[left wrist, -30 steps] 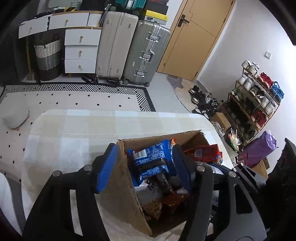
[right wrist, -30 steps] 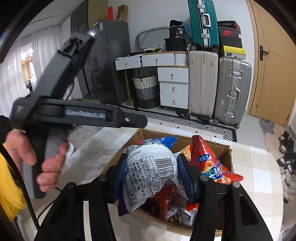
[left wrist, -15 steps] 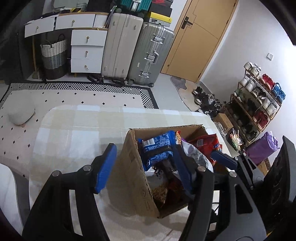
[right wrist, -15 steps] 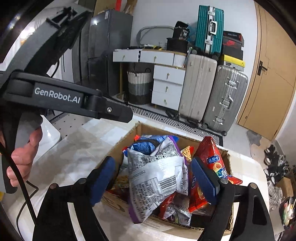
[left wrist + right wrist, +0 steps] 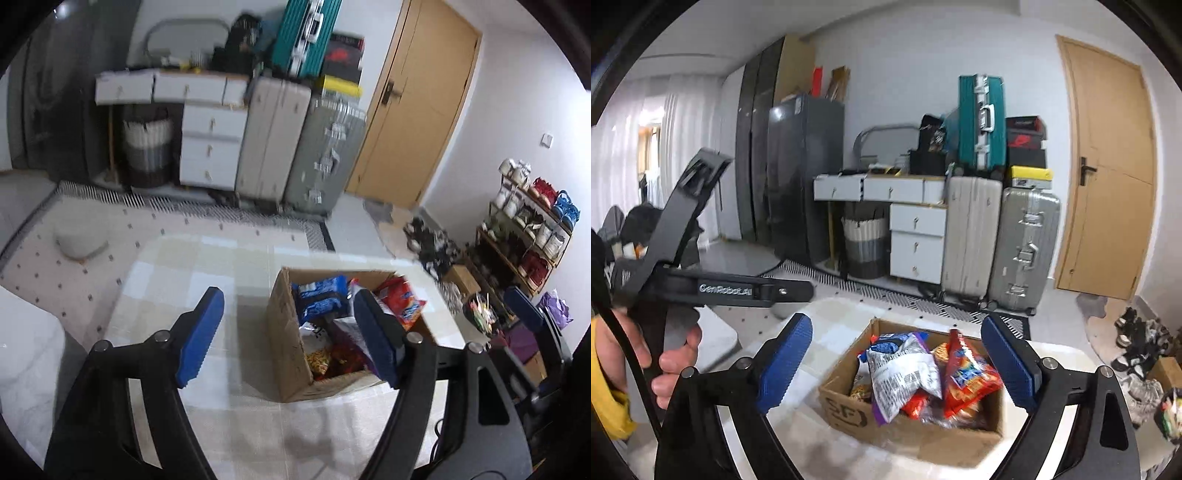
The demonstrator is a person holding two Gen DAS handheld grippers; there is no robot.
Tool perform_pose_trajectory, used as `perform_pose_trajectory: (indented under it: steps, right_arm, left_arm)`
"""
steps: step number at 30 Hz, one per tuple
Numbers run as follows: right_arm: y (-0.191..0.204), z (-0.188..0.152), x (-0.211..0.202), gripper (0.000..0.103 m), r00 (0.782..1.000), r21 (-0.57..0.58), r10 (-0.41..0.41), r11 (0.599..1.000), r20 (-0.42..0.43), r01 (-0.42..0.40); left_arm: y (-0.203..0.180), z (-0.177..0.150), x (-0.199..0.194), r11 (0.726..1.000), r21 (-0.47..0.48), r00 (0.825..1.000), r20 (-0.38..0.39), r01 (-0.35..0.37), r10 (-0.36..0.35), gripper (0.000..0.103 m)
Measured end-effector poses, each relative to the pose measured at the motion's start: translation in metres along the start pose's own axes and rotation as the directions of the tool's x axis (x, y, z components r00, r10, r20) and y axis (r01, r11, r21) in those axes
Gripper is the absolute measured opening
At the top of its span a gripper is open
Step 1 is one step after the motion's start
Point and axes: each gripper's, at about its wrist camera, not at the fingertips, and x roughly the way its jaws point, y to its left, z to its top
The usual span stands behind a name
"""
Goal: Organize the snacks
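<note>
Box: the cardboard box (image 5: 912, 424) sits on the bench (image 5: 192, 273), and it is full of snack bags.

Snacks: a silver bag with a barcode (image 5: 905, 369) lies on top in the middle. A red bag (image 5: 967, 373) leans just beside it, toward the door side. A blue bag (image 5: 323, 299) is tucked at the back corner.

Right claw: the right claw (image 5: 908, 362) is wide open and holds nothing. It hangs above the box and is not touching any bag.

Left claw: the left claw (image 5: 288, 332) is wide open too, with nothing in it. Its two blue pads sit on both sides of the near wall of the box, one pad out over the bench and one pad over the snacks. I cannot tell if either pad touches the box.

Which way: from the right claw, the snacks are straight ahead and below, right between its two pads.

Long way of the bag: the silver bag runs from the back of the box down toward the front, so the pads are already on its two long sides.

Who is nearer: I think the right claw has the easier reach, since the silver bag is lined up in its gap. The left claw would hit the box wall first.

Next move, my guess: the right claw only needs to go down and squeeze.
</note>
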Motion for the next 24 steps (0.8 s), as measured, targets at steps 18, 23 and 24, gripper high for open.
perform_pose_trajectory:
  steps: [18,23,24]
  right_arm:
    - [-0.006,-0.056,-0.205,0.1,1.0,0.316,0.011,0.949,-0.016,-0.005]
    - [0.0,-0.078,-0.231,0.1,1.0,0.301,0.01,0.954,-0.024,-0.002]
    - [-0.001,-0.085,-0.236,0.1,1.0,0.323,0.008,0.946,-0.031,0.002]
  left_arm:
    - [-0.084,-0.128,-0.208,0.997,0.058,0.985,0.165,-0.05,0.04,0.102]
    - [-0.093,-0.166,-0.227,0.995,0.065,0.985,0.161,-0.076,0.065,0.102]
    - [-0.096,-0.174,-0.232,0.991,0.073,0.98,0.174,-0.109,0.095,0.102]
